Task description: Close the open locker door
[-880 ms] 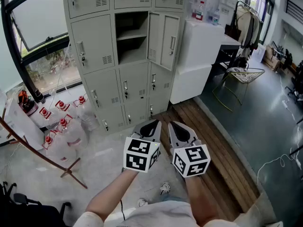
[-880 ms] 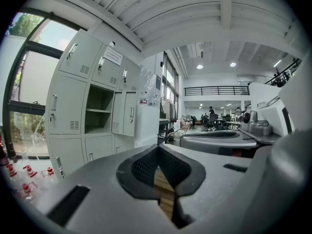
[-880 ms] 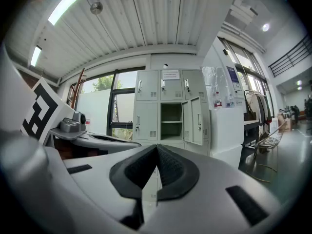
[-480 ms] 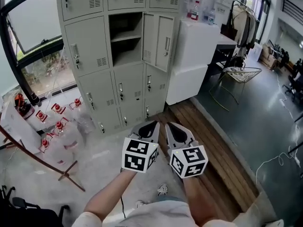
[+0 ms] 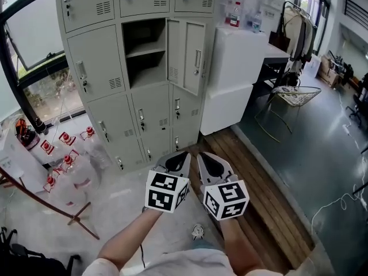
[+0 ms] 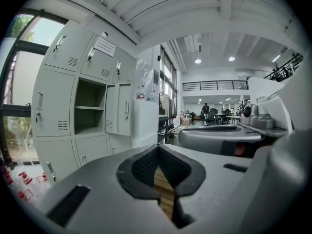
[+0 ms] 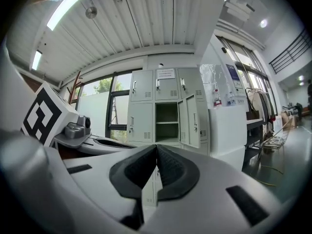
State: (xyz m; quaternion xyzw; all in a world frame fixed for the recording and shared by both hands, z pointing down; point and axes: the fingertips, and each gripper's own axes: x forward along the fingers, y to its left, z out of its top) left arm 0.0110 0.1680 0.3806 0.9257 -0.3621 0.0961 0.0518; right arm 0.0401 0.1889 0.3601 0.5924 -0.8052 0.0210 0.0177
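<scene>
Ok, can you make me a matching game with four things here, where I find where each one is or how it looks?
Things:
1. locker door
2. wire chair
3. red-capped bottles
4. right gripper

Places or states:
A. on the floor beside the window
B. jaws together, holding nothing
C. swung open, next to the white cabinet
D. on the dark floor, right of the white cabinet

Pairs: 1-C, 2-D, 3-A, 4-B

Office-workshop hall: bank of grey steel lockers [image 5: 92,62], desks [image 6: 222,115] and chairs, mezzanine railing [image 6: 214,85], tall windows [image 5: 34,30], ceiling lights.
</scene>
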